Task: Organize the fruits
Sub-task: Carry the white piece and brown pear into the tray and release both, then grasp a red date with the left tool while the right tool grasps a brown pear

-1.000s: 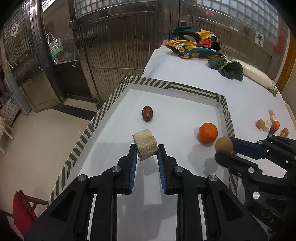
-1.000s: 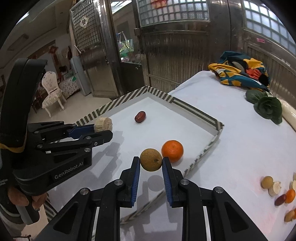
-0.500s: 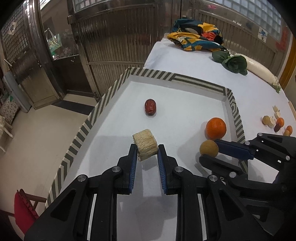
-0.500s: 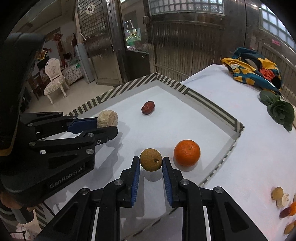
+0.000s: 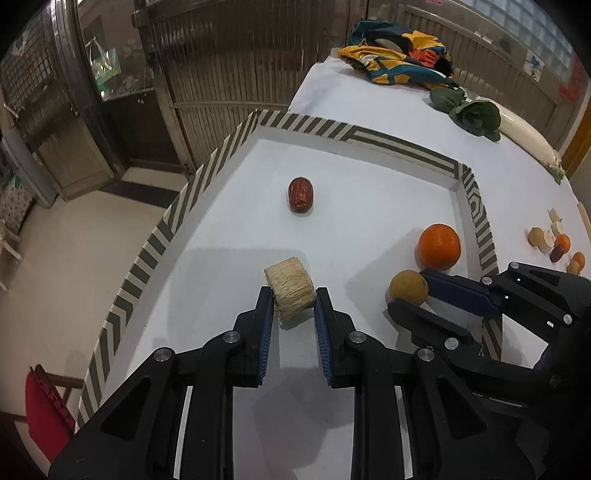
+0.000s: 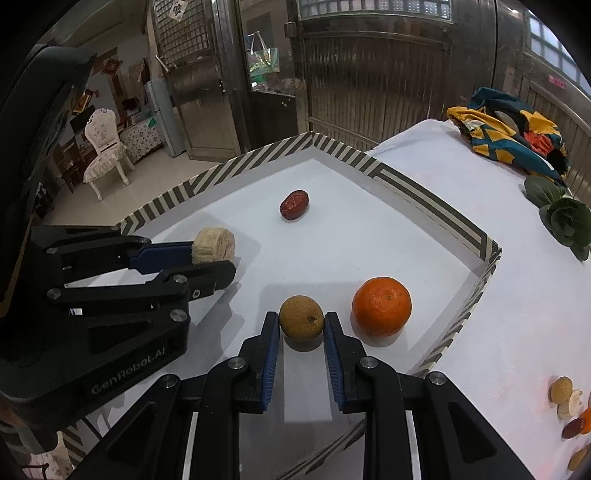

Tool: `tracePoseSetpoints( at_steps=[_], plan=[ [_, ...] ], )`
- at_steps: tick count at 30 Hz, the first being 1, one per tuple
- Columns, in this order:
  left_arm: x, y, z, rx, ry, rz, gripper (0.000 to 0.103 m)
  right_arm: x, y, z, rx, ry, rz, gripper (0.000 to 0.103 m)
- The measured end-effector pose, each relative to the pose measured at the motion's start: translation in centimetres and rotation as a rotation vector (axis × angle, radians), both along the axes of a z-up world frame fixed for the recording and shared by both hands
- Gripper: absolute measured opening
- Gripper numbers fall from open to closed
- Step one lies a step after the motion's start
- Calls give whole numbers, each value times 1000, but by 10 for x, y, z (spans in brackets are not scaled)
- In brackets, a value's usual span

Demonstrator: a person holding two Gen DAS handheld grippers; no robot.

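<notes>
Walls: ribbed metal gates (image 6: 373, 77) run across the back at 12 o'clock, and a metal lattice panel (image 6: 181, 40) stands at 11 o'clock.
Windows: glass-block panes (image 6: 373, 7) sit above the gates, and more (image 5: 517, 14) at 1 o'clock in the left wrist view.
Floor: pale tiles (image 5: 59, 266) with a dark strip (image 5: 144, 190) at the gate's foot.
Furniture: a white carved chair (image 6: 103, 147) at 10 o'clock, a grey fridge (image 6: 164, 114) beside it, a red seat (image 5: 44, 406) at 8 o'clock.
Light: dim, indoor.
</notes>
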State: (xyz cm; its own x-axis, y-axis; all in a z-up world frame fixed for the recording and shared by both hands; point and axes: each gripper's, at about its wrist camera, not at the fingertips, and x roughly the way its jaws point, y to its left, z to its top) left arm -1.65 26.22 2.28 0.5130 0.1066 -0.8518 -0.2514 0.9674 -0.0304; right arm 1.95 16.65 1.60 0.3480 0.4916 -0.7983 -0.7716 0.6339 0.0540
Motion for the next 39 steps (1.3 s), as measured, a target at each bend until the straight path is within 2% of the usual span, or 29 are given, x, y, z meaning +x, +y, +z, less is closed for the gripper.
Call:
tracePoseSetpoints(
  at_steps=[8,10,11,12,18,23,30,39],
  plan=[
    [-1,3,0,-36,6,9,24,0,-7,6,28,18,-24,25],
    [-4,4,4,-43,-18,24,42,-4,-14,12,41,9,-36,26],
    [-7,3,8,-58,-42,27,61,-6,-19,16,49,1,-43,26],
    [-8,2,11,-68,-60,24,69,-8,-26,20,62,-8,-51,26],
    [-21,-30,38,-36,-153,-8,70,-16,-75,42,136,-32,-127,28],
    [-26,-75,52,-32,-203,-86,70,-21,-129,53,174,-62,-219,33],
    [-17,-137,51,-64,-194,-208,70,-20,-207,49,177,-62,-366,35],
    [5,-191,38,-67,-141,-300,70,-11,-299,26,135,-34,-518,35]
  ],
)
